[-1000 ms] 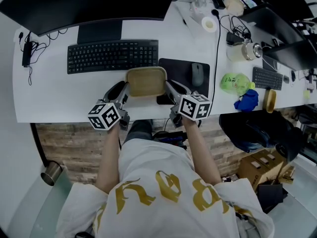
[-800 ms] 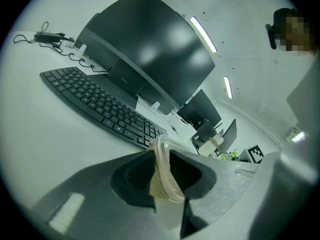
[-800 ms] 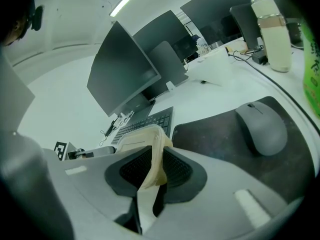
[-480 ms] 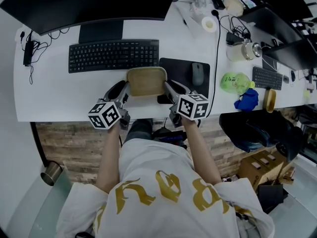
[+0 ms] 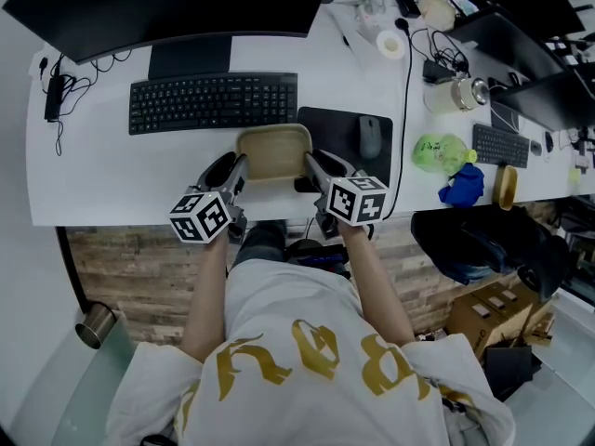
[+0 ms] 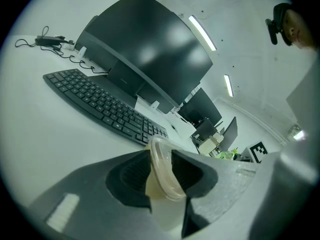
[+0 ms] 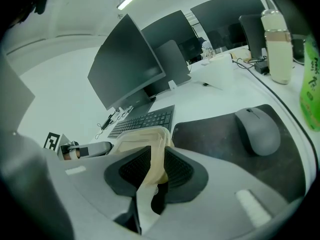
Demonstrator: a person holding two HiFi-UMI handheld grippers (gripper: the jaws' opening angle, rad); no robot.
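A shallow beige plastic container (image 5: 272, 151) hangs just above the white desk's front edge (image 5: 112, 207), in front of the black keyboard (image 5: 212, 102). My left gripper (image 5: 239, 166) is shut on its left rim and my right gripper (image 5: 310, 162) is shut on its right rim. In the left gripper view the pale rim (image 6: 161, 156) is pinched between the dark pads of the left gripper (image 6: 161, 170). The right gripper view shows the container (image 7: 142, 136) clamped the same way in the right gripper (image 7: 155, 171), with the left gripper (image 7: 85, 149) on the far side.
A grey mouse (image 5: 370, 137) lies on a black pad (image 5: 335, 124) right of the container. A large monitor (image 5: 167, 7) stands behind the keyboard. Farther right are a green bottle (image 5: 442, 153), a blue cloth (image 5: 463, 189), cables and a tape roll (image 5: 393, 45).
Both grippers, still holding the container, have drifted slightly; the right one sits a little further left. The hold is unchanged.
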